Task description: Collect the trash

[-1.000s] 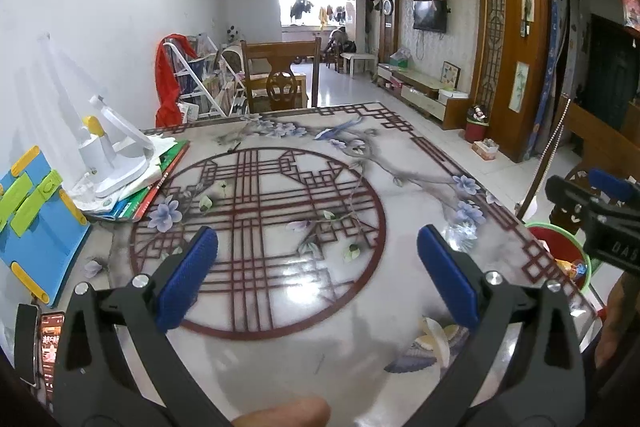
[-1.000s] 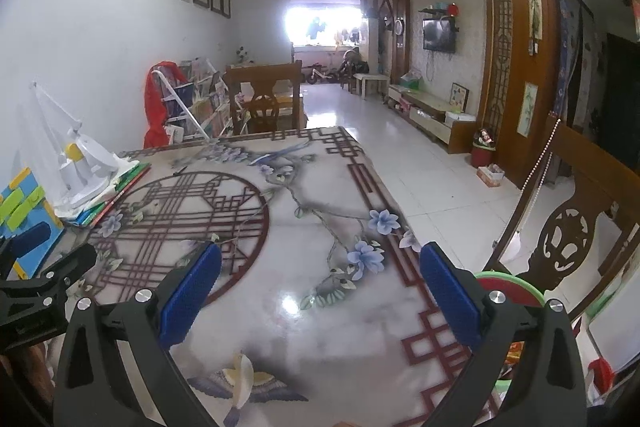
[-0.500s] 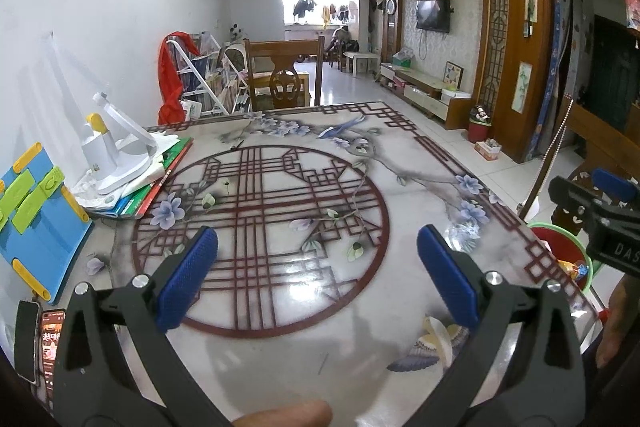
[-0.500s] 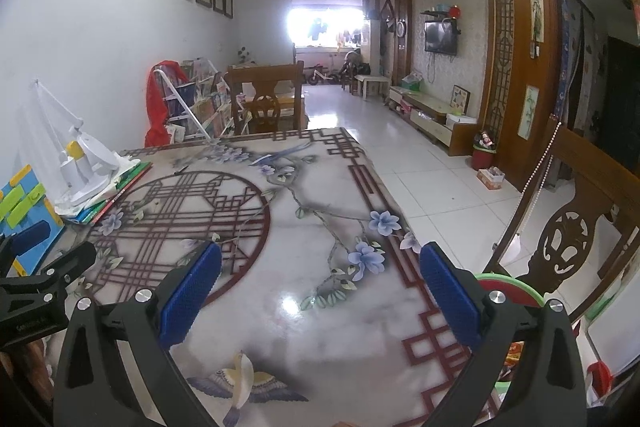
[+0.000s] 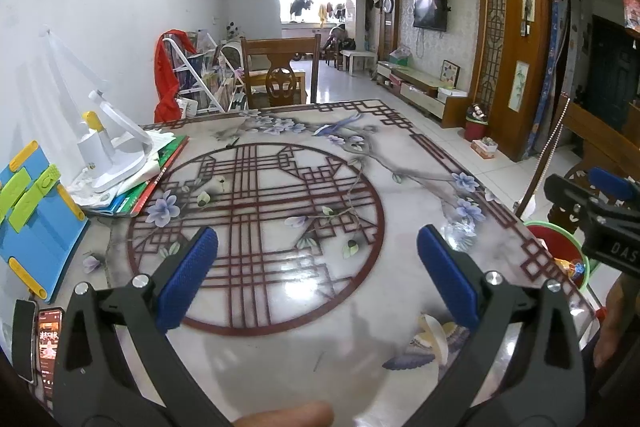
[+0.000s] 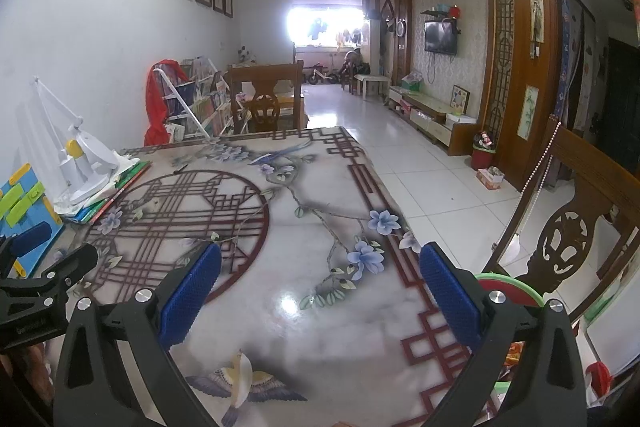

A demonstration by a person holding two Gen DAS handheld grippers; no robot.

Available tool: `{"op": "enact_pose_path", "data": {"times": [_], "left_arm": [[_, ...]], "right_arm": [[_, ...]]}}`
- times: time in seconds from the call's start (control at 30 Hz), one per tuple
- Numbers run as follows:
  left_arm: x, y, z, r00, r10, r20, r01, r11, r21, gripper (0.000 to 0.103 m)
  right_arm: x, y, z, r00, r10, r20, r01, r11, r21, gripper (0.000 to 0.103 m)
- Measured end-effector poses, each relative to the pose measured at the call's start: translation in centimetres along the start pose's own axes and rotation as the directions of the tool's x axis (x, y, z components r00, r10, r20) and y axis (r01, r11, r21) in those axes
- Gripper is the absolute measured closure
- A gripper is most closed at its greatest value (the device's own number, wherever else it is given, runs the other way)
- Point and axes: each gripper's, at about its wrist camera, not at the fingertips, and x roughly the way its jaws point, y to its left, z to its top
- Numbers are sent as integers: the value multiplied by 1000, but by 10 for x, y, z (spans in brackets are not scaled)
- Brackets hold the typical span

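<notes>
My left gripper is open and empty, held above the patterned marble table. My right gripper is open and empty too, above the table's right part. A red bin with a green rim stands on the floor off the table's right edge, with wrappers inside; it also shows in the right wrist view. I see no loose trash on the table. Each gripper shows in the other's view, the right one and the left one.
A white desk lamp on books, a blue folding stand and a phone lie along the table's left side. A wooden chair stands right of the table, another at the far end.
Both views have shifted very slightly. Both grippers stay open and empty.
</notes>
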Motion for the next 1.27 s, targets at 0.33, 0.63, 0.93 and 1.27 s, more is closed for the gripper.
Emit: {"op": "enact_pose_path", "data": {"times": [0.33,0.63,0.93,1.27], "left_arm": [[1,-2,-1,1000,-5,-3,5,1000,-2,5],[1,-5,-3,1000,-11,-4,11,1000,1,5],[-4,-4,-7,999,1,32,0,999,-33,5],[2,5,-4,1000,-15,-8,15,998,-63,5]], "right_arm": [[0,0,0,1000,0,0,0,1000,1,7],[0,-1,0,1000,1,1,-1,1000,0,7],[0,-1,0,1000,1,-4,-1,1000,2,7],[0,-3,-2,1000,-1,-2,1,1000,2,7]]}}
